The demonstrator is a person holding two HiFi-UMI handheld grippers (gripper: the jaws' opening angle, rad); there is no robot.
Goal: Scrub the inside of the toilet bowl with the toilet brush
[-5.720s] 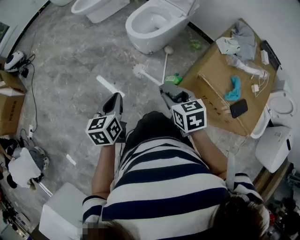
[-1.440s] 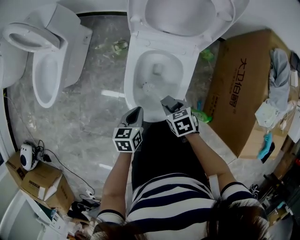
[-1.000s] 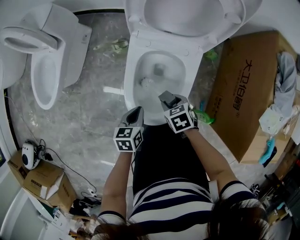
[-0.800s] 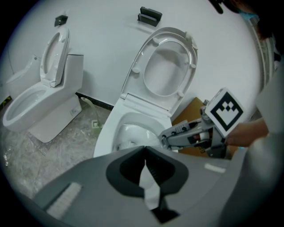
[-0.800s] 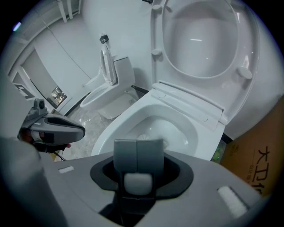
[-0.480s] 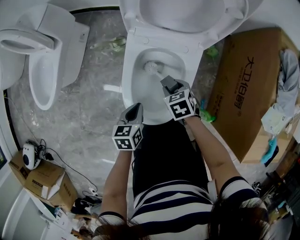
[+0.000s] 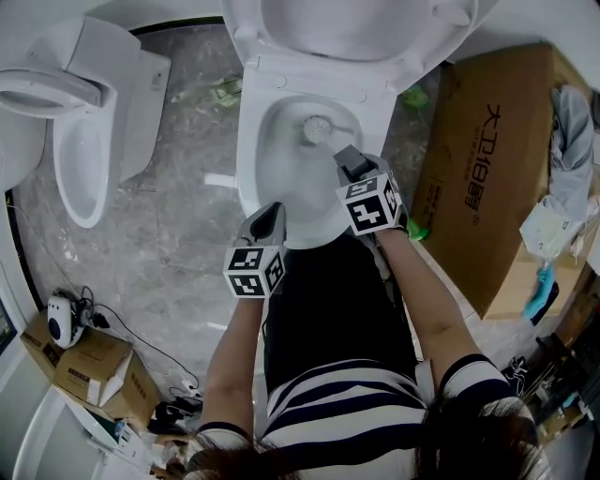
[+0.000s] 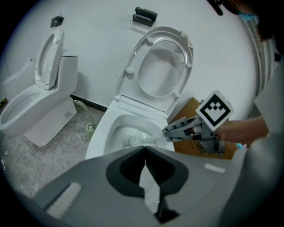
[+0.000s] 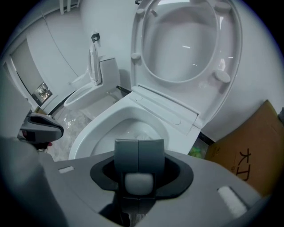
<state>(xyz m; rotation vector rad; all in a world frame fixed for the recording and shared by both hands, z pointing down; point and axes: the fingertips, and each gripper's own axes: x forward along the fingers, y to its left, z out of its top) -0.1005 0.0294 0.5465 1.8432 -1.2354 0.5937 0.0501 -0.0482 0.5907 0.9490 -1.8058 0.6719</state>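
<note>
Two toilets show in the head view: the toilet bowl (image 7: 248, 164) in the upper middle, its lid (image 7: 347, 28) raised at the top edge, and a second toilet (image 7: 80, 141) at the upper left, apart from it on the grey marbled floor (image 7: 178, 225). The right gripper (image 7: 347, 157) reaches over the bowl's near rim, its jaws clamped on the pale handle of the toilet brush (image 9: 139, 182), whose rounded end sits just behind them in the right gripper view. The brush's white head lies inside the bowl, toward the back. The left gripper (image 8: 145, 150) hangs just outside the front rim, lower left of the other, its jaws meeting tip to tip with nothing between them. At the right edge lies a cardboard box (image 7: 478, 187) printed with bold dark Chinese characters, the first two apparently 大卫; the rest is unclear.
</note>
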